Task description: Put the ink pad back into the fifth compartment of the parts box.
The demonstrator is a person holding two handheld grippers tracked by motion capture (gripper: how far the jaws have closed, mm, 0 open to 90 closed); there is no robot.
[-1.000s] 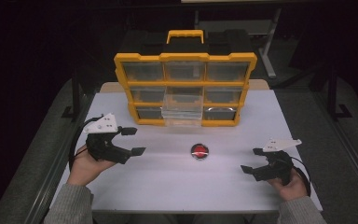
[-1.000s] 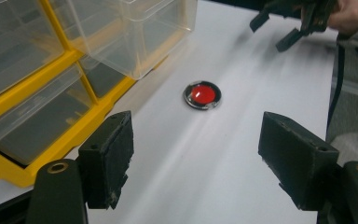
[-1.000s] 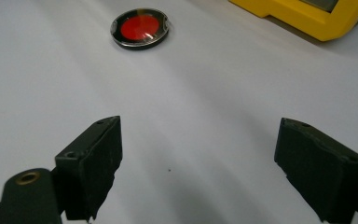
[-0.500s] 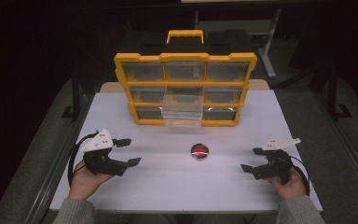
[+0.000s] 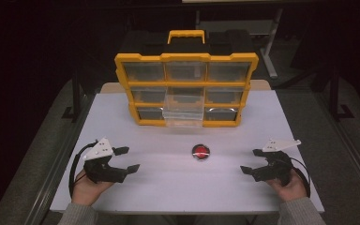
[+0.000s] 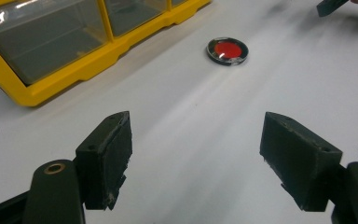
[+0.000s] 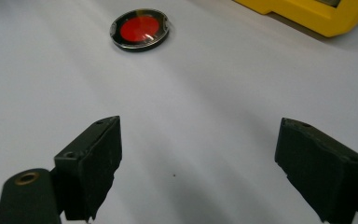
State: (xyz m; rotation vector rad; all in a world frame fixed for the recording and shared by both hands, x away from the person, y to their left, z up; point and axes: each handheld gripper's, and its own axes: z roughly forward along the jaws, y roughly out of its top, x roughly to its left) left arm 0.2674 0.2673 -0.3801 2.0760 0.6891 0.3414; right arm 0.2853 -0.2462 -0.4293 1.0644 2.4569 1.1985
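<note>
Dark surroundings frame a white worktop [image 5: 168, 187], and at its far side stands a yellow organiser case [image 5: 186, 89] with clear drawers and a yellow handle on top. One clear drawer [image 5: 183, 110] in the middle column seems to be pulled a little forward.

On the open worktop, in front of the case and well apart from it, lies a small round disc [image 5: 200, 151] with a red centre and a dark shiny rim. It lies flat and, being round, it has no long axis, so the fingers may close on it from any side.

The left gripper [image 5: 124, 159] is near the front left edge, and the right gripper [image 5: 251, 161] is near the front right edge. Both have their fingers wide apart and hold nothing. In the left gripper view the disc [image 6: 227, 50] lies ahead and to the right of the fingers [image 6: 107, 158]. In the right gripper view the disc [image 7: 140, 28] lies ahead and to the left of the fingers [image 7: 91, 163].

The disc is between the two grippers, but it seems to me clearly nearer to the right one, so the right hand has the shorter way to reach it.

I can read no brand, label or writing on the case or on the disc.
</note>
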